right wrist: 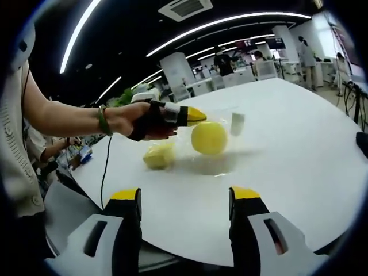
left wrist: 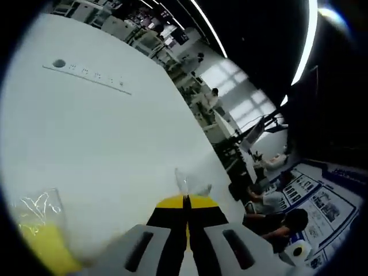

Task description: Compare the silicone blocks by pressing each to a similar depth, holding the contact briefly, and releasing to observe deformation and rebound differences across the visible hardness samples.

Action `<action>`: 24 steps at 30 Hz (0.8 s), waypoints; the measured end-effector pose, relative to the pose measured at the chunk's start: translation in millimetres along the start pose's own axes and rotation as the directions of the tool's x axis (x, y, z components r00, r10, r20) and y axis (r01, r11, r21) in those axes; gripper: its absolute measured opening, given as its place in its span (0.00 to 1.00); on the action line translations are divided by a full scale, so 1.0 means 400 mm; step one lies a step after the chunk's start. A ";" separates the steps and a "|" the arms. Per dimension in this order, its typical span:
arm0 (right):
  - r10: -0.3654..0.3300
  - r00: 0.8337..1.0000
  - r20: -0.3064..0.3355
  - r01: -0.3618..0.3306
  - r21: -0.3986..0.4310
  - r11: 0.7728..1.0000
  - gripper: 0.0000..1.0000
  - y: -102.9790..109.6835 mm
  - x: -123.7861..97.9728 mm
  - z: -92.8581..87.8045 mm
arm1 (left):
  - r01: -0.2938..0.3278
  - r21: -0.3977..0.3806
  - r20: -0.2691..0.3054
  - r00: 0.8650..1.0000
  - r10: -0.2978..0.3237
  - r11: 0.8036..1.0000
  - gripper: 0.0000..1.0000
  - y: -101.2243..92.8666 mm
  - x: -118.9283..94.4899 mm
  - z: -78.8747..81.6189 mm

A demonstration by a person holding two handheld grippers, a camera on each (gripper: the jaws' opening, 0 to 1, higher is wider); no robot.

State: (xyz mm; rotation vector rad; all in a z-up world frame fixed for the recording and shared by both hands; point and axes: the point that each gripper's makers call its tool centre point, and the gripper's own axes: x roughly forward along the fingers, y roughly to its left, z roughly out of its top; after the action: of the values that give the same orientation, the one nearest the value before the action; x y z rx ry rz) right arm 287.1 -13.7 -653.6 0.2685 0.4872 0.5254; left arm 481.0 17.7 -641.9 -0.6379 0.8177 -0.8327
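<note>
Right tool point(right wrist: 185, 210) wide open, empty; left tool point(left wrist: 186, 202) pinched on clear bag point(right wrist: 215, 135) holding yellow ball point(right wrist: 209, 138).

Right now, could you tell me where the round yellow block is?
In the right gripper view, the round yellow block sits mid-table, right of the flatter yellow block, just below the left tool.

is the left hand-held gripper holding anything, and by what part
Yes: the left hand-held gripper is shut on the clear plastic bag around the round yellow block, pinching its top edge. The right hand-held gripper holds nothing.
</note>
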 end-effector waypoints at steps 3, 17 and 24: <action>0.007 1.000 0.003 -0.007 -0.008 1.000 0.57 0.006 -0.006 0.006 | 0.024 0.032 -0.006 1.000 -0.023 0.999 0.00 -0.030 -0.017 -0.004; 0.043 0.999 0.027 -0.040 -0.087 0.995 0.62 0.036 -0.006 0.059 | 0.080 0.220 -0.048 0.996 -0.071 0.972 0.00 -0.126 -0.149 -0.025; 0.085 0.996 0.032 -0.080 -0.146 0.986 0.65 0.066 0.013 0.100 | 0.110 0.246 -0.009 0.994 -0.112 0.963 0.00 -0.190 -0.255 0.011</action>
State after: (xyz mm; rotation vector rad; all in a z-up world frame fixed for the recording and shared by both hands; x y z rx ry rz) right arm 300.4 6.3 -611.5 0.1602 0.4002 0.6327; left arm 413.2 63.5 -544.2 -0.4680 0.6646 -1.0166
